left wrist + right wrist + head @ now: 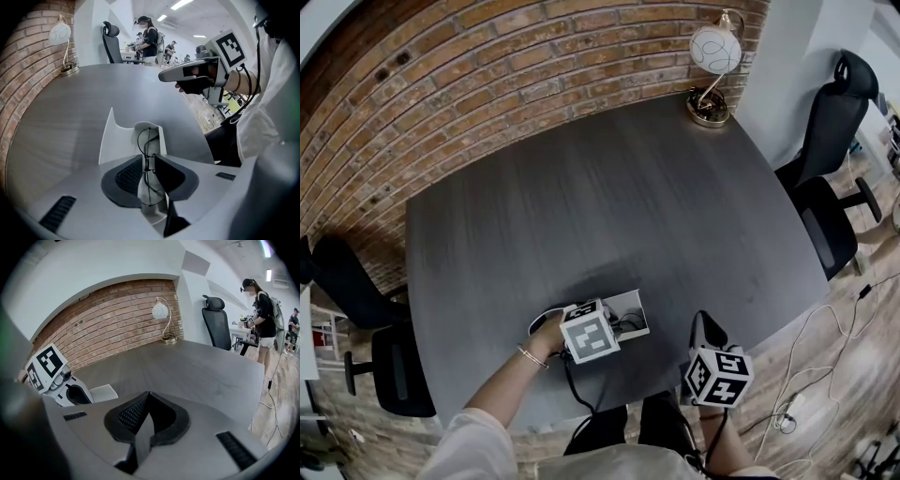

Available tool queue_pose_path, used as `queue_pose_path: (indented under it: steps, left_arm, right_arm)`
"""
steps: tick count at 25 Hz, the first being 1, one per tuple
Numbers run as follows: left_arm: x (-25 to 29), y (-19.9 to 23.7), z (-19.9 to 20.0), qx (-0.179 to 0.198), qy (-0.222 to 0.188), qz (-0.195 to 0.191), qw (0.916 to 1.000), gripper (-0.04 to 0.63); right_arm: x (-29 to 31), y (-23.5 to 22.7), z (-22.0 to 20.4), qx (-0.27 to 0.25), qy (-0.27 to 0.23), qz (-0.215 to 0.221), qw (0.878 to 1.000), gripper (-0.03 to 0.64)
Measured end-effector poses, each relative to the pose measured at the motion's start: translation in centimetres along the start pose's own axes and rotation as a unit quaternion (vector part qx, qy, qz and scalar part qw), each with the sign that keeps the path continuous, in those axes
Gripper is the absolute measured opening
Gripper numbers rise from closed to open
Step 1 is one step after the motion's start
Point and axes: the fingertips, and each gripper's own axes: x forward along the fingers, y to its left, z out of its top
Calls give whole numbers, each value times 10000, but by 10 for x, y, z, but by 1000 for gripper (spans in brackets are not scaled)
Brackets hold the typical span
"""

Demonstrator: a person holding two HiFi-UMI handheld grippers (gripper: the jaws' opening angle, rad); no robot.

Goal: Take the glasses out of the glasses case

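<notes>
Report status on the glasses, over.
Left gripper open, jaws straddling the glasses inside the open case. Right gripper shut, empty, held aside. Nothing blocking the case.

Glasses (pixel 147 169) in glasses case (pixel 110 140); case on table (pixel 609 206) near front edge; lamp (pixel 712 66) far right corner.

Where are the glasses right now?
In the left gripper view, the glasses lie in the open white case on the table, between the jaws of the left tool.
</notes>
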Motion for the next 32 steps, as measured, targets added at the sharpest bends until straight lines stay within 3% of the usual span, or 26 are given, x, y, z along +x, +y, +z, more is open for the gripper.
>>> queue_pose_path:
  steps: [8, 20, 27, 32]
  left_arm:
    - [3, 0, -4, -117, 362, -536, 9978, 95]
    - [7, -2, -6, -193, 595, -581, 9963, 61]
    - [9, -5, -7, -389, 337, -589, 9969, 43]
    - [2, -1, -5, -436, 143, -380, 9982, 41]
  right_arm:
    - [2, -3, -3, 44, 33, 44, 10000, 32]
    - [7, -6, -3, 39, 68, 121, 9999, 32]
    - [10, -2, 3, -54, 59, 202, 9998, 32]
    - [10, 4, 5, -131, 51, 248, 9996, 32]
